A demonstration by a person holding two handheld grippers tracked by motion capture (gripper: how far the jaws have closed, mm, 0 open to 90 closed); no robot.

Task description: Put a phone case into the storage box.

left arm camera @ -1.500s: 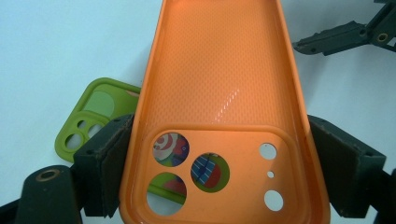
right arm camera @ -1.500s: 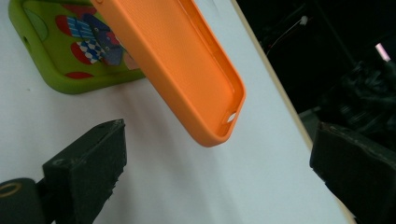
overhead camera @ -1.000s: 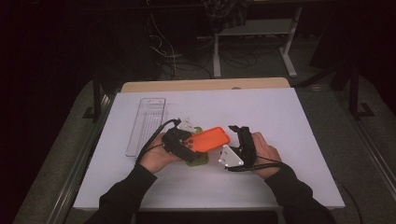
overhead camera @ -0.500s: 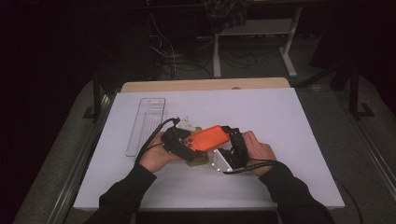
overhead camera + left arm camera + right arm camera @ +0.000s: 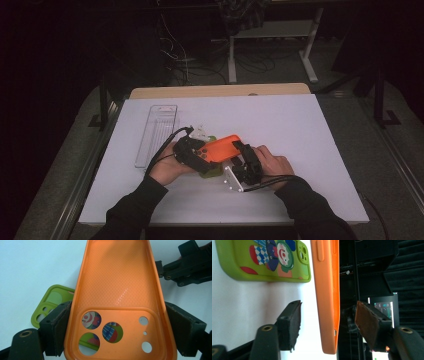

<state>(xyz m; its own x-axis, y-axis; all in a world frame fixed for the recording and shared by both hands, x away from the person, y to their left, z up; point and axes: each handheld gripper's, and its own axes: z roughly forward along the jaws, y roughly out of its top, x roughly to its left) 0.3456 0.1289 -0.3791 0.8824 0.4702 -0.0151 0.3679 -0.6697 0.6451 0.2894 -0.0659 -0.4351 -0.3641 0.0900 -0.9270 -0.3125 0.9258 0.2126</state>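
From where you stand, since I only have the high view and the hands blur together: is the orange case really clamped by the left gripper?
Observer: Yes. In the left gripper view both pads press the long sides of the orange case near its camera cutouts; the left gripper is shut on it.
Operator: And the right gripper?
Observer: The right gripper straddles the case's far end edge-on. Its jaws have just been closing, but gaps show on both sides, so it does not grip yet.
Operator: What is under the case?
Observer: A green case with a cartoon clown print lies flat on the white table, partly beneath the orange one.
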